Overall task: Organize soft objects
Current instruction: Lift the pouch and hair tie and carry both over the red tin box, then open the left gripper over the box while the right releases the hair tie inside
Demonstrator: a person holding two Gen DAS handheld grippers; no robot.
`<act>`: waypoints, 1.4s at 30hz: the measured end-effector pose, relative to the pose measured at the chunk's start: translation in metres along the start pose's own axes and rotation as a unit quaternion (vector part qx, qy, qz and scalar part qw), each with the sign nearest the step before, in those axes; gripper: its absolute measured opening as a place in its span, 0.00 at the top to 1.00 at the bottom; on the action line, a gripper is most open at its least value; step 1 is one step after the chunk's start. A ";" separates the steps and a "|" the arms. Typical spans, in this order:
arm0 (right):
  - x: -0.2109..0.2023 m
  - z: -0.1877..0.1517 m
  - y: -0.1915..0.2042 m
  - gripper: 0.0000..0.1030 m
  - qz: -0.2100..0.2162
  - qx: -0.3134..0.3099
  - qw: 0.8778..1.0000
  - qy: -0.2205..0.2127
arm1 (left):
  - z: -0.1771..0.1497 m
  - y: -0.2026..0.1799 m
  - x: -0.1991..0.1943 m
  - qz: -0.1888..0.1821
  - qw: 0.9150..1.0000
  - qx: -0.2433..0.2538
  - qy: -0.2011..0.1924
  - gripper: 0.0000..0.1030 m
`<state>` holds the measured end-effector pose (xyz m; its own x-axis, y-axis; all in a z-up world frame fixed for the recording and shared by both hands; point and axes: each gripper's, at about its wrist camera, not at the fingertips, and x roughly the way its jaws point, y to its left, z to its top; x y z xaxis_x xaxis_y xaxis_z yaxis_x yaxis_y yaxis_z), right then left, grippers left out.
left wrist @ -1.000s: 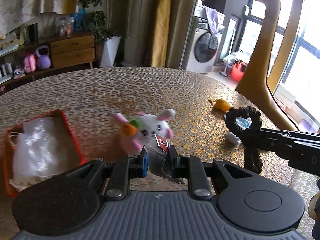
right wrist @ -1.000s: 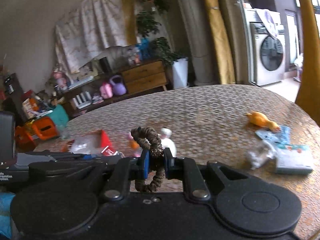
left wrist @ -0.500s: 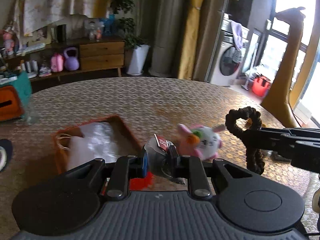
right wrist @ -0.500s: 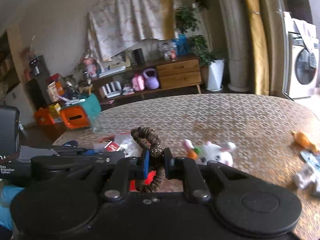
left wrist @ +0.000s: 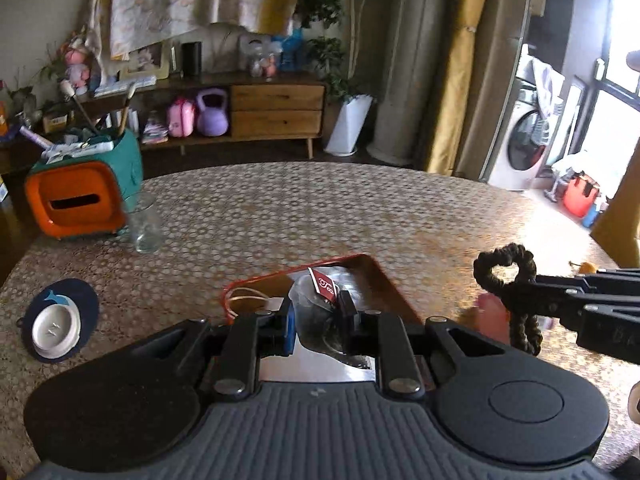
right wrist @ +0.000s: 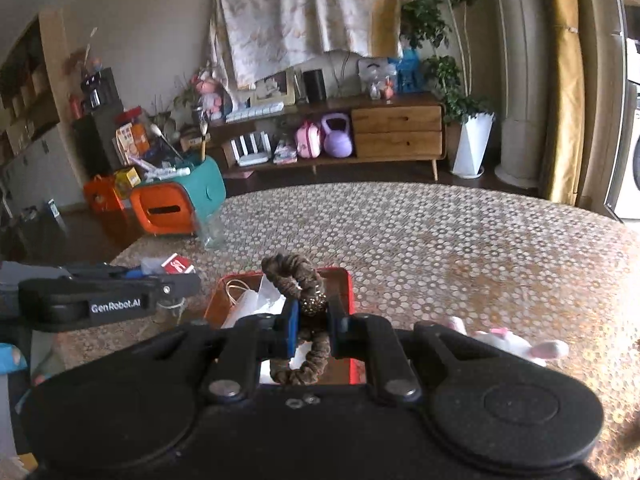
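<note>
Left wrist view: left gripper [left wrist: 316, 316] pinches a tea-bag pouch [left wrist: 316, 300], right gripper [right wrist: 312, 328] clamps a scrunchie [right wrist: 298, 280]; released early, either could miss the red tray [left wrist: 384, 276] at twelve o'clock.

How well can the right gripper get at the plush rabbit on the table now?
Probably not yet. The right gripper is shut on the hair tie, so its jaws are full. The plush rabbit lies uncovered on the table, to the gripper's right.

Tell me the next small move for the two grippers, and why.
Probably lower both over the red tray and open. The left gripper is shut on a clear tea-bag packet, the right gripper on a brown scrunchie, and both hang above the tray, which already holds clear plastic bags.
</note>
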<state>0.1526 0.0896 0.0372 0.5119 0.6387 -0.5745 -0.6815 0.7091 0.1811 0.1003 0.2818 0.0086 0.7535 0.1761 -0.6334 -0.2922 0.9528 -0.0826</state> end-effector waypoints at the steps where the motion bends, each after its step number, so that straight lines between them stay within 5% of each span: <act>1: 0.009 0.000 0.002 0.86 0.000 0.000 1.000 0.007 | 0.001 0.004 0.004 0.004 1.000 0.000 0.002 0.81; 20: 0.115 -0.014 0.007 0.87 -0.022 -0.013 0.995 0.096 | -0.007 0.014 0.102 0.024 0.997 -0.008 0.070 0.81; 31: 0.134 -0.033 0.013 0.86 -0.021 -0.032 0.991 0.126 | -0.021 0.006 0.121 0.017 0.996 0.004 0.091 0.81; 42: 0.135 -0.038 0.016 0.74 -0.019 -0.052 0.990 0.132 | -0.027 0.005 0.125 0.020 0.995 0.006 0.097 0.81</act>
<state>0.1909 0.1755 -0.0680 0.3940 0.5020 -0.7699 -0.7207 0.6886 0.0802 0.1767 0.3014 -0.0917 0.6134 0.1642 -0.7725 -0.3123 0.9488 -0.0463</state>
